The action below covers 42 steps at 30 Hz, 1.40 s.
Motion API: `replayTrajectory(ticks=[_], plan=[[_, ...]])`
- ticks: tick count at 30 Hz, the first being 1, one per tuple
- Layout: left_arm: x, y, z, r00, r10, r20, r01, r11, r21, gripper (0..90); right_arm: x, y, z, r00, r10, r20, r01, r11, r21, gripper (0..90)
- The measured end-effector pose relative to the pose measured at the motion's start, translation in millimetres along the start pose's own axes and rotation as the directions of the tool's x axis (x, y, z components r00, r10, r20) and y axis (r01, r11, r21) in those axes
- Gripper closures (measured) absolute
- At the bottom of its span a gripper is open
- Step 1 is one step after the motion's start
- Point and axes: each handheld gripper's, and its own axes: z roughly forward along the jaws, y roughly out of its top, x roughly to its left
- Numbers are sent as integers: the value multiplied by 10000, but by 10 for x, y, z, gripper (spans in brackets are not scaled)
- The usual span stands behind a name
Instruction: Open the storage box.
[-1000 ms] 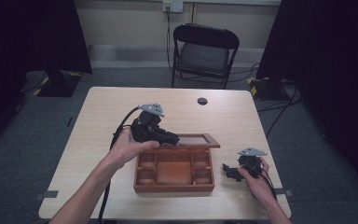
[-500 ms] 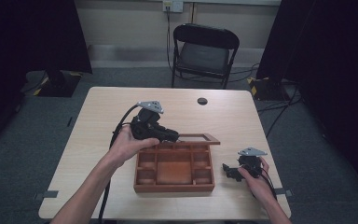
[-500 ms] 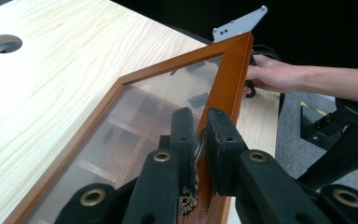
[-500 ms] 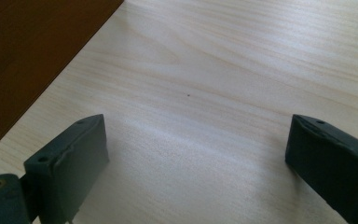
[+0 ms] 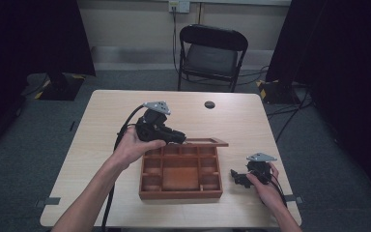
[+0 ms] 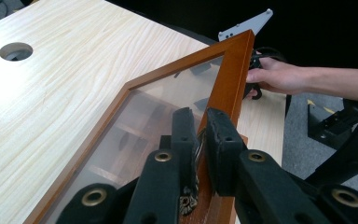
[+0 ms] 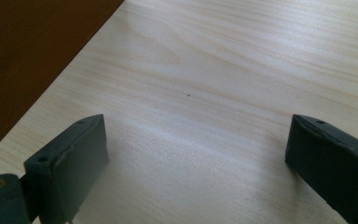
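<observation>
A wooden box [image 5: 181, 195] with several compartments sits on the table near its front edge. Its glass-paned lid [image 5: 207, 142] is raised along the box's far side. My left gripper [image 5: 181, 139] is shut on the lid's wooden frame. In the left gripper view the jaws [image 6: 201, 122] pinch the frame's rail [image 6: 235, 74], beside the glass pane [image 6: 158, 102]. Right of the box, my right gripper [image 5: 234, 176] rests low on the table and points toward the box. It stands open [image 7: 198, 144] over bare wood, with the box's dark side wall [image 7: 28, 56] at upper left.
A round cable hole [image 5: 209, 104] lies in the far part of the light wooden table [image 5: 101, 145]. A black folding chair [image 5: 211, 53] stands behind the table. Cables trail from both grippers toward the front edge.
</observation>
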Motion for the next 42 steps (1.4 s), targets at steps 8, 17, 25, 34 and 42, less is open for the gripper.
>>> replayTrajectory(ticks=[8, 17, 25, 34, 42], plan=[[23, 30, -11, 10000, 14, -92, -15, 10000, -85, 825, 0, 0, 0, 10000, 0, -1, 0, 10000, -2, 50], [57, 62, -37, 9998, 86, -174, -92, 9994, -339, 841, 0, 0, 0, 10000, -3, -3, 3, 10000, 0, 50], [73, 66, -40, 9998, 75, -188, -84, 9989, -462, 841, 0, 0, 0, 10000, 0, -3, 0, 10000, 0, 50], [110, 78, -49, 9999, -20, -112, 14, 9986, -521, 840, 0, 0, 0, 10000, 2, -2, -2, 10000, 0, 50], [126, 78, -54, 9999, -28, -160, 16, 9975, -705, 839, 0, 0, 1, 10000, 5, 2, -5, 10000, 0, 50]])
